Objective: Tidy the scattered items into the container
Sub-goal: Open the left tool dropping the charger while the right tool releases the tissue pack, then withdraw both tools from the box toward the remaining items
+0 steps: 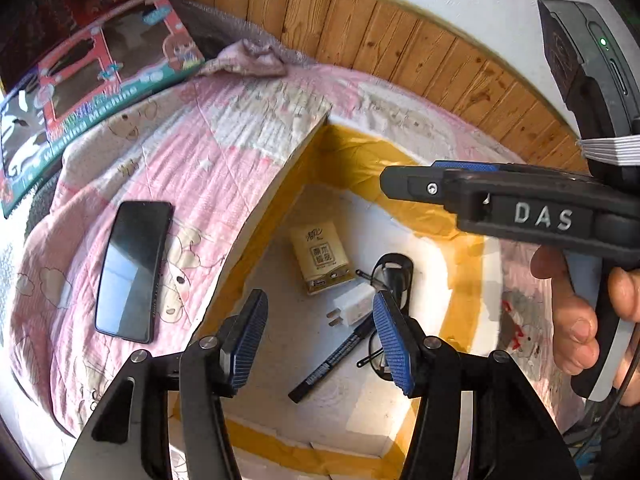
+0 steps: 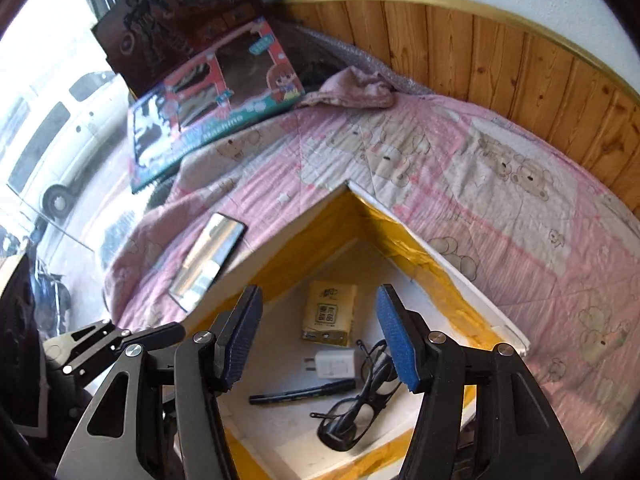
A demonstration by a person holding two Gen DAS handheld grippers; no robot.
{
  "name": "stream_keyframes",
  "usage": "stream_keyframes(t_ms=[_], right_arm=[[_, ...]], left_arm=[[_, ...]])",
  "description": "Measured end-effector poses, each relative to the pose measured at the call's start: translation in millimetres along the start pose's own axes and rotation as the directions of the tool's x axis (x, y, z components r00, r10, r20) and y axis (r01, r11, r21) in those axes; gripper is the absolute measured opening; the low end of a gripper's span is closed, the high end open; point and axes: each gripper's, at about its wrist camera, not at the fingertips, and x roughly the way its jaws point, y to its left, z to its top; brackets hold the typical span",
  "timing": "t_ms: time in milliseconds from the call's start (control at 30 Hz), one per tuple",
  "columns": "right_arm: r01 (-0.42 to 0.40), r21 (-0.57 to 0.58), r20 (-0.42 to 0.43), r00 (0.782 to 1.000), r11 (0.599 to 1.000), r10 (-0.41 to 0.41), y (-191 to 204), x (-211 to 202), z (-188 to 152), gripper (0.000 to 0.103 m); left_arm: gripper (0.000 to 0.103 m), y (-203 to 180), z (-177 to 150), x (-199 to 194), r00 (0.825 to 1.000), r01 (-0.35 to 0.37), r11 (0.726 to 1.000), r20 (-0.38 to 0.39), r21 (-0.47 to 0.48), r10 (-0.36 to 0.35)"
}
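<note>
A white foam box [image 1: 360, 148] [image 2: 320, 232] lined with yellow tape sits on a pink quilt. Inside lie a tissue pack [image 1: 320, 256] [image 2: 330, 312], a white charger [image 1: 354, 304] [image 2: 334, 362], a black pen [image 1: 332, 360] [image 2: 304, 394] and black glasses [image 1: 390, 276] [image 2: 360, 400]. A black phone [image 1: 132, 272] [image 2: 208, 260] lies on the quilt left of the box. My left gripper [image 1: 320, 340] hangs open above the box, holding nothing. My right gripper [image 2: 320, 338] [image 1: 394, 184] is open and empty too, over the box's right side.
A colourful toy carton [image 1: 92, 92] [image 2: 208, 104] leans at the quilt's far left, with a crumpled pink cloth [image 1: 244, 60] [image 2: 352, 88] beside it. A wood-panelled wall [image 1: 400, 48] borders the bed behind. A hand [image 1: 576, 312] grips the right gripper's handle.
</note>
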Motion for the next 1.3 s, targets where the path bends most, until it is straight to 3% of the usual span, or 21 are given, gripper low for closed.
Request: stream_keyframes(t_ms=[67, 167, 300, 433, 567, 800, 900, 1033, 1167, 1300], right_arm=[[-0.030, -0.010, 0.095, 0.995, 0.999, 0.031, 15.5, -33.7, -21.3, 0.062], [-0.029, -0.021, 0.198, 0.980, 0.999, 0.032, 35.9, -65.1, -68.0, 0.062], [-0.011, 0.082, 0.316, 0.949, 0.997, -0.016, 32.0, -92.0, -142.7, 0.062], [-0.044, 0.257, 0.364, 0.930, 0.965, -0.054, -5.3, -115.3, -213.8, 0.062], [-0.006, 0.363, 0.362, 0.922, 0.932, -0.135, -38.1, -133.3, -266.6, 0.062], [0.014, 0.489, 0.343, 0.916, 0.872, -0.207, -83.0, -146.7, -327.6, 0.062], [0.051, 0.557, 0.312, 0.912, 0.829, -0.266, -106.3, -150.7, -346.6, 0.062], [0.084, 0.631, 0.275, 0.905, 0.771, -0.324, -136.8, -157.2, -363.8, 0.062], [0.110, 0.683, 0.245, 0.897, 0.722, -0.369, -163.7, -162.1, -370.9, 0.062], [0.141, 0.724, 0.202, 0.892, 0.675, -0.403, -187.9, -160.4, -370.6, 0.062]], left_arm=[[0.056, -11.4, -8.5, -31.7, 0.994, -0.020, 0.998, 0.109, 0.054, 0.014], [0.056, -28.9, -30.3, -71.6, 0.970, -0.066, 0.990, 0.243, 0.121, 0.035], [0.056, -52.9, -62.3, -86.6, 0.963, -0.057, 0.980, 0.270, 0.192, 0.004], [0.056, -83.6, -96.9, -84.9, 0.973, -0.028, 0.958, 0.228, 0.285, -0.040], [0.056, -120.2, -127.8, -78.7, 0.980, 0.021, 0.934, 0.179, 0.356, -0.090], [0.057, -175.8, -154.3, -55.7, 0.983, 0.089, 0.903, 0.110, 0.420, -0.148], [0.059, -197.8, -156.7, -39.7, 0.984, 0.115, 0.890, 0.076, 0.442, -0.164], [0.060, -220.8, -146.1, -13.2, 0.981, 0.169, 0.895, 0.014, 0.412, -0.192], [0.062, -235.9, -130.4, 14.8, 0.976, 0.218, 0.920, -0.053, 0.325, -0.212], [0.062, -244.1, -115.5, 42.0, 0.975, 0.218, 0.943, -0.095, 0.253, -0.200]])
